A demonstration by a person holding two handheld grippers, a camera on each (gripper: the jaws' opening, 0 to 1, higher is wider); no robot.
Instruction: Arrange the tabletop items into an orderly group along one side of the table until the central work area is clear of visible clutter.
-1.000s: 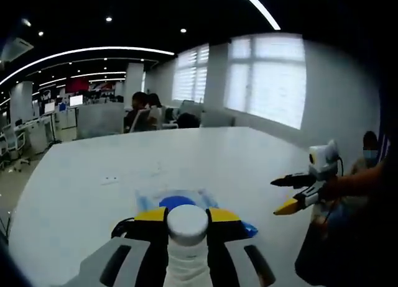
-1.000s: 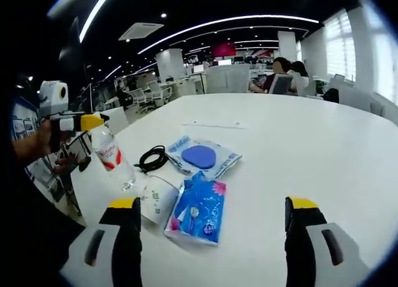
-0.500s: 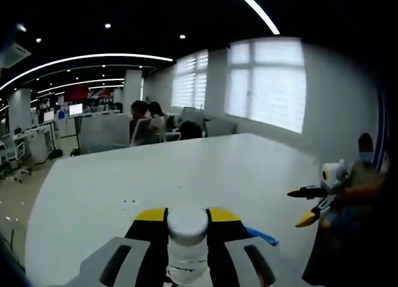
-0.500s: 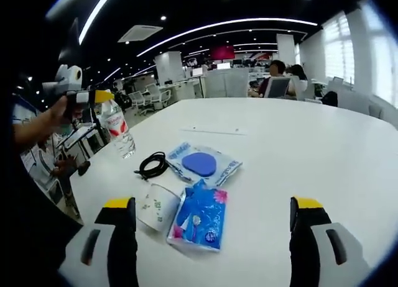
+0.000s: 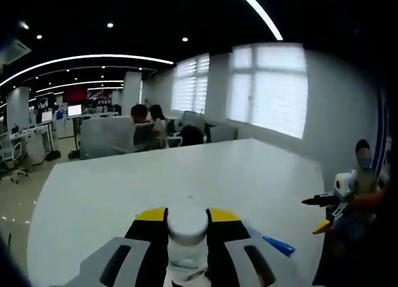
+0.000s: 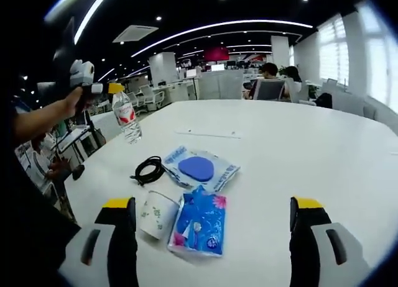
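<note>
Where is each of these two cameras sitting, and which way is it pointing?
Left gripper view: rides the left gripper, looking across the white table toward the windows; its jaws clamp a water bottle.
Right gripper view: rides the open right gripper, facing a tissue pack, paper cup and black cable.
Shared: each sees the other gripper; bottle, table.

Wide bare desk [image 6: 323, 156] runs from twelve round to three o'clock. Between nine and eleven, a black cable [image 6: 148, 170], blue pad packet [image 6: 200, 169], paper cup [image 6: 155, 214] and tissue pack [image 6: 200, 222] crowd the path.
</note>
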